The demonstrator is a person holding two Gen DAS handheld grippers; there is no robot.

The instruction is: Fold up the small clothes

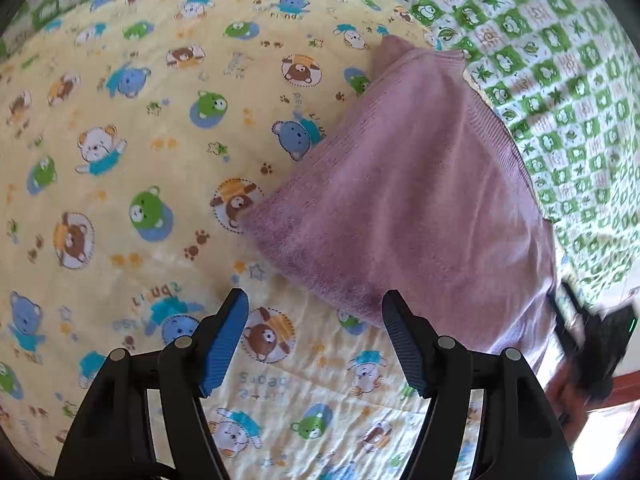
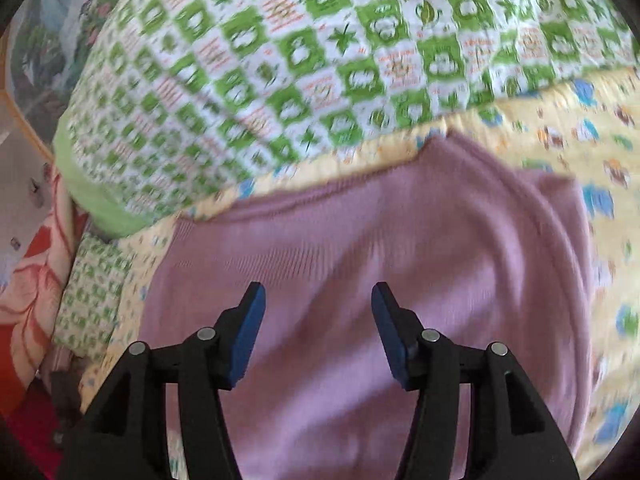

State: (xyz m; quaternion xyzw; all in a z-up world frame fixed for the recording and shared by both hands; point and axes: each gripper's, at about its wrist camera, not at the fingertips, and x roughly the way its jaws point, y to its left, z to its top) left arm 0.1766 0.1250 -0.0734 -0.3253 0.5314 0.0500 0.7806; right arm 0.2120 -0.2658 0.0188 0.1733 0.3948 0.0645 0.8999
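With both the left gripper point(image 1: 316, 308) and right gripper point(image 2: 318, 300) standing released and empty over the mauve knit garment point(image 1: 408, 208) lying folded on the yellow bear-print sheet point(image 1: 120, 152), a careless re-grasp could drag its soft layers apart.

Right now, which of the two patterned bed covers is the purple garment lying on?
The purple garment lies on the yellow bear-print cover, with cartoon bears and paw prints. The green-and-white checked cover lies just beyond its far edge.
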